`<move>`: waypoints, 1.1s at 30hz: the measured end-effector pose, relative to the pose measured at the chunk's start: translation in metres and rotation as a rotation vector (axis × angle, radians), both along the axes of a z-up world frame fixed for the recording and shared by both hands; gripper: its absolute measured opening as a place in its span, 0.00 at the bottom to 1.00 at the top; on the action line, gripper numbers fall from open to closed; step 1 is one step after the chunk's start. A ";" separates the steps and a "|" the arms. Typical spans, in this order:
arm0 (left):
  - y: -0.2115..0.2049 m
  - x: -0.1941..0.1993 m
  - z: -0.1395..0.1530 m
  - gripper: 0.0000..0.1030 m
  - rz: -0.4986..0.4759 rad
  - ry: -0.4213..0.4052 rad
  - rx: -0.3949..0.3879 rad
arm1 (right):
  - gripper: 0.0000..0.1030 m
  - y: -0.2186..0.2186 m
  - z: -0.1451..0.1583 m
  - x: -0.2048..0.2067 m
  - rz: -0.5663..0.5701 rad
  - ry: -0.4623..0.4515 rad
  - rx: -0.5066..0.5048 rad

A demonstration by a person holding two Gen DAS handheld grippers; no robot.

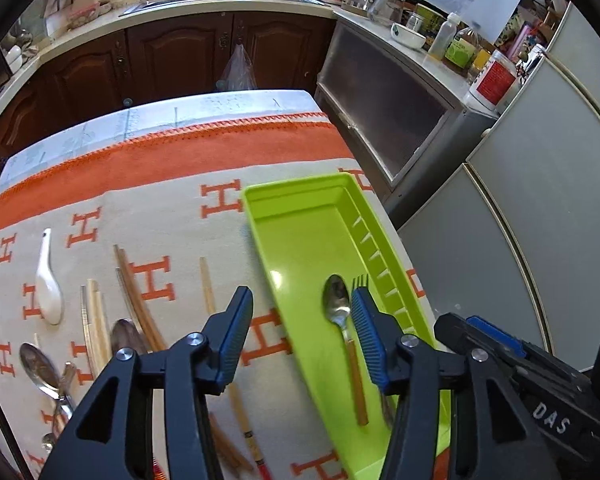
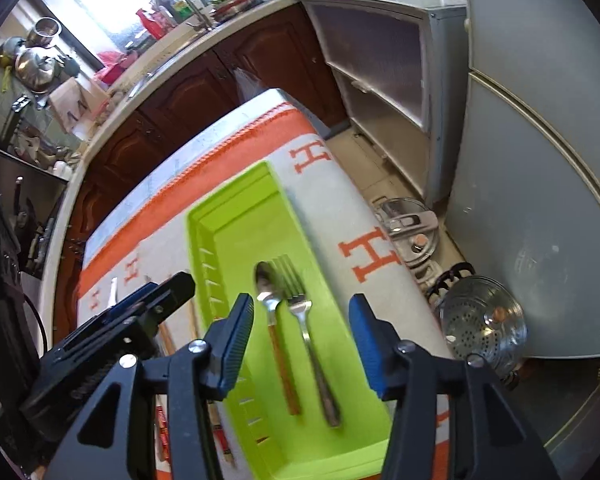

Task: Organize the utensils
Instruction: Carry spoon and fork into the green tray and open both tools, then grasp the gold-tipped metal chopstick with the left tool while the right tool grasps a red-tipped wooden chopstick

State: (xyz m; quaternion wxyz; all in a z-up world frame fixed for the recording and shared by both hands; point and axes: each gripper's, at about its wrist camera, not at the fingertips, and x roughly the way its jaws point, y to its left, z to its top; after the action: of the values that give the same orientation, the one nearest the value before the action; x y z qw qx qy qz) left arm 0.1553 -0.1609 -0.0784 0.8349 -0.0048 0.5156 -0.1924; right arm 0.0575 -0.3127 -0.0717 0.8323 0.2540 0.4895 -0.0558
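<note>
Over the right edge of the table (image 1: 180, 208) we hold both grippers above the tray (image 1: 300, 216), a long green tray lying on the orange-and-cream cloth (image 1: 172, 160) with its far end toward the table's far right corner. We judge that we are between placings: two utensils are already in and the rest lie out on the cloth.

Our right gripper (image 2: 302, 338) stands with its jaws well apart and nothing between the pads; below it in the tray lie the spoon (image 2: 274, 316) and the fork (image 2: 306, 328), side by side, heads toward the tray's far end. Our left gripper (image 1: 302, 330) is likewise parted and holds nothing; one finger hangs over the tray beside the spoon (image 1: 342, 320), the other over the cloth. Only the fork's tines (image 1: 360, 280) show past that finger in the left view.

The tray holds just those two pieces, both in its near half; the far half is bare.

Left of the tray, toward the table's left edge, wait the chopsticks (image 1: 134, 292), a white soup spoon (image 1: 48, 284) and metal spoons (image 1: 40, 368) near the near left corner.

Next, we think, the left gripper must swing left to the cloth, come down over one piece across its handle, close on it, and carry it back into the tray alongside the others. Thin chopsticks lying flat on cloth may be awkward to pinch.
</note>
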 end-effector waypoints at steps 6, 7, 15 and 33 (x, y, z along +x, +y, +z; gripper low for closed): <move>0.050 -0.023 0.025 0.56 0.010 -0.044 0.053 | 0.50 0.027 0.010 -0.004 0.081 -0.008 -0.064; 0.061 -0.027 0.028 0.56 0.018 -0.052 0.069 | 0.51 0.032 0.012 -0.005 0.095 -0.007 -0.063; 0.163 -0.058 0.042 0.56 0.118 -0.053 0.098 | 0.65 0.080 0.028 -0.016 0.214 -0.049 -0.074; 0.272 -0.078 -0.027 0.49 0.175 -0.005 0.100 | 0.64 0.186 0.007 -0.010 0.428 -0.017 -0.160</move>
State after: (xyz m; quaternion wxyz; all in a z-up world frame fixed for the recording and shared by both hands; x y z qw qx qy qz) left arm 0.0773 0.1115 -0.1054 0.8490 -0.0076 0.5201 -0.0925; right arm 0.0471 -0.1270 -0.0648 0.8468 0.0781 0.5191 0.0858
